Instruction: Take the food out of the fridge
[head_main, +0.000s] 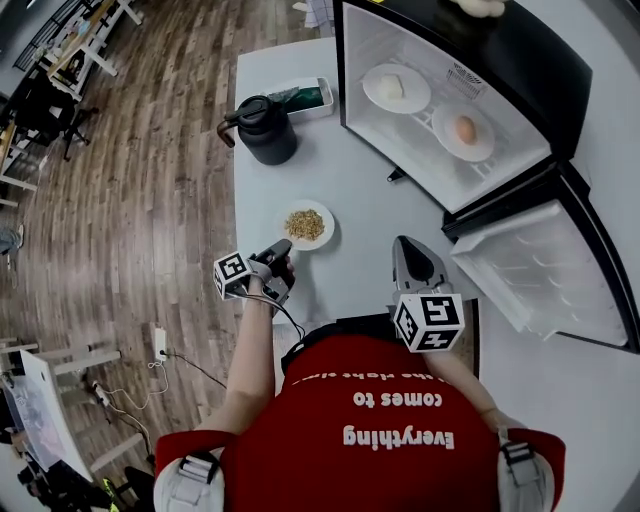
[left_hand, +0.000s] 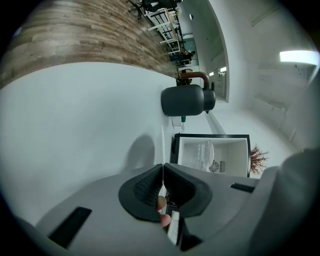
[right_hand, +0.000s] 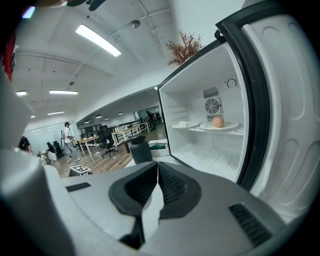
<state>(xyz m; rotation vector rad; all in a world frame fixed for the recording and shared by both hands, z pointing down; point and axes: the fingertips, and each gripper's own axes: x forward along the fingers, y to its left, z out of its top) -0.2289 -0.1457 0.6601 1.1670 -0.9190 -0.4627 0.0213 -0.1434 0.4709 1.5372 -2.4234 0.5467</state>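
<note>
**Item 1:** small white plate (head_main: 290, 236) w/ brown crumbly food (head_main: 306, 223). It is sitting on the white table (head_main: 360, 170), outside the fridge and just ahead of the left gripper; I judge it already fetched.

**Item 2:** left gripper (head_main: 276, 252). Jaws are pressing together on nothing; it is hovering near that plate (prob. finished w/ it).

**Item 3:** right gripper (head_main: 405, 250). Jaws are likewise meeting, empty. It is pointing toward the open black fridge (head_main: 530, 55), likely lining up the next fetch.

**Items 4–5:** food left to take, both waiting on the fridge shelf:
- pale lump (head_main: 390, 86) on a round white plate (head_main: 372, 80)
- orange-brown round piece (head_main: 465, 129) on the neighbouring white plate (head_main: 445, 142)

**Item 6:** fridge door (head_main: 540, 270). It is hanging wide open, giving clear access.

**Item 7:** dark grey jug (head_main: 268, 135). It is standing at the table's far side, well apart from the reach path.
</note>
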